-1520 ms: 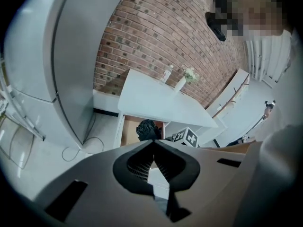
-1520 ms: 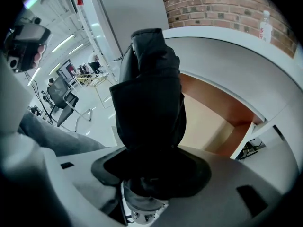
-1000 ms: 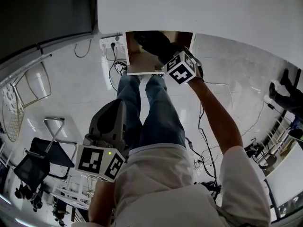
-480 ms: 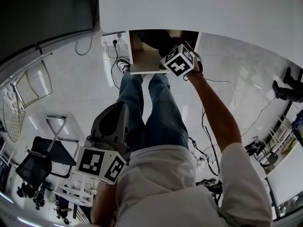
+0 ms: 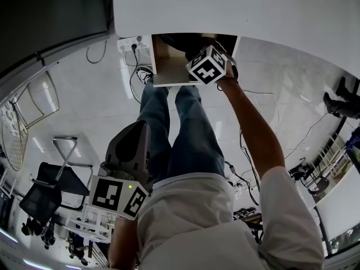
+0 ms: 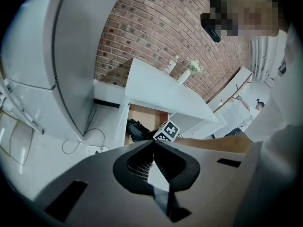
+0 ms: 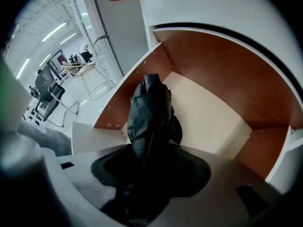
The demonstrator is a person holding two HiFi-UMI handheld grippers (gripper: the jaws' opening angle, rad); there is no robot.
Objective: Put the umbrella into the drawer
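The right gripper [image 7: 147,162] has its jaws pressed on the near end of the black folded umbrella [image 7: 149,108]. The far end of the umbrella reaches over the pale floor of the open drawer [image 7: 213,122]. The umbrella probably is light, with soft slippery cloth over a stiff core, so a firm hold around the middle seems best. The left wall of the drawer is close, the right side has more room, and the white table top [image 5: 236,10] lies just above. The left gripper [image 6: 152,148] is closed on nothing, near the body.
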